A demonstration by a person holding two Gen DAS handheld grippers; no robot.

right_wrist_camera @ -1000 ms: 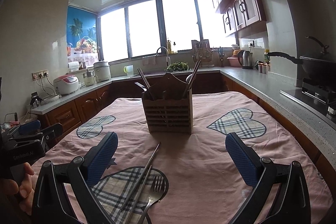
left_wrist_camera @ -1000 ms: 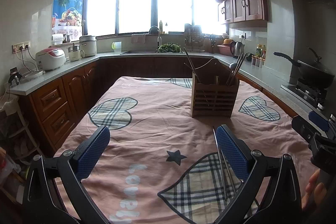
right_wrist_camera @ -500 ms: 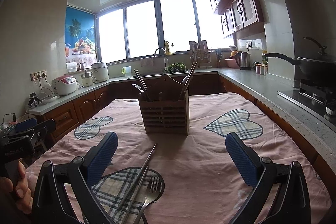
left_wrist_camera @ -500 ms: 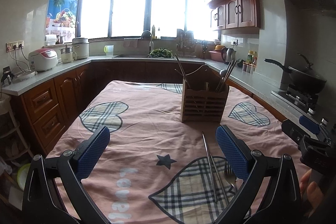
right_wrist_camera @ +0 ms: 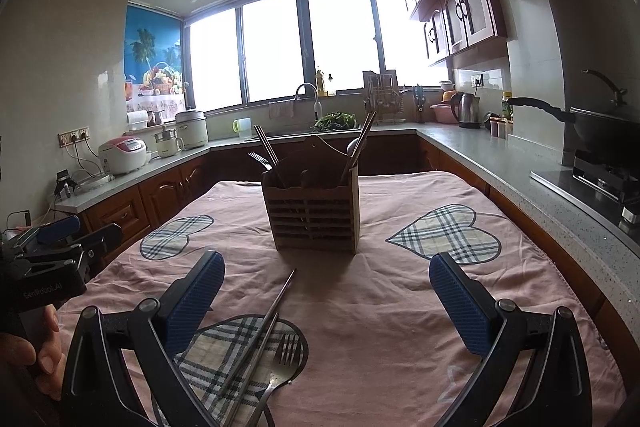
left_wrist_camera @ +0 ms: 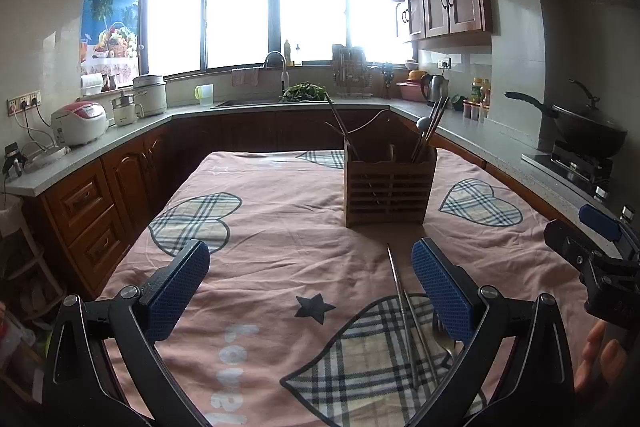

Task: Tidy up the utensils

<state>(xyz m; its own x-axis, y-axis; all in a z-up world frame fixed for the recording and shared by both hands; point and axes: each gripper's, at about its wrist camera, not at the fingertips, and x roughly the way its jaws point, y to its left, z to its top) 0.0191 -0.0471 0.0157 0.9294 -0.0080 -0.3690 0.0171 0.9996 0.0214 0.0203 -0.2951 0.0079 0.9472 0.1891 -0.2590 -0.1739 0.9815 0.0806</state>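
Note:
A wooden slatted utensil holder (left_wrist_camera: 386, 187) (right_wrist_camera: 316, 215) stands on the table past mid-way, with chopsticks, a fork and a spoon upright in it. A pair of metal chopsticks (left_wrist_camera: 404, 311) (right_wrist_camera: 260, 327) and a metal fork (right_wrist_camera: 286, 351) (left_wrist_camera: 442, 335) lie on the pink cloth in front of it. My left gripper (left_wrist_camera: 310, 283) is open and empty, the chopsticks just inside its right finger. My right gripper (right_wrist_camera: 326, 291) is open and empty, the chopsticks and fork near its left finger.
A pink tablecloth (left_wrist_camera: 280, 227) with plaid hearts covers the table. Kitchen counters wrap around it: rice cookers (left_wrist_camera: 80, 123) at left, a sink (left_wrist_camera: 276, 83) at the back, a wok on the stove (left_wrist_camera: 588, 131) at right. Each gripper shows at the other view's edge (left_wrist_camera: 592, 255) (right_wrist_camera: 52, 255).
Both cameras have shifted slightly; the holder and the loose chopsticks sit a little differently in view. Both grippers stay open and empty. Nothing on the table has moved.

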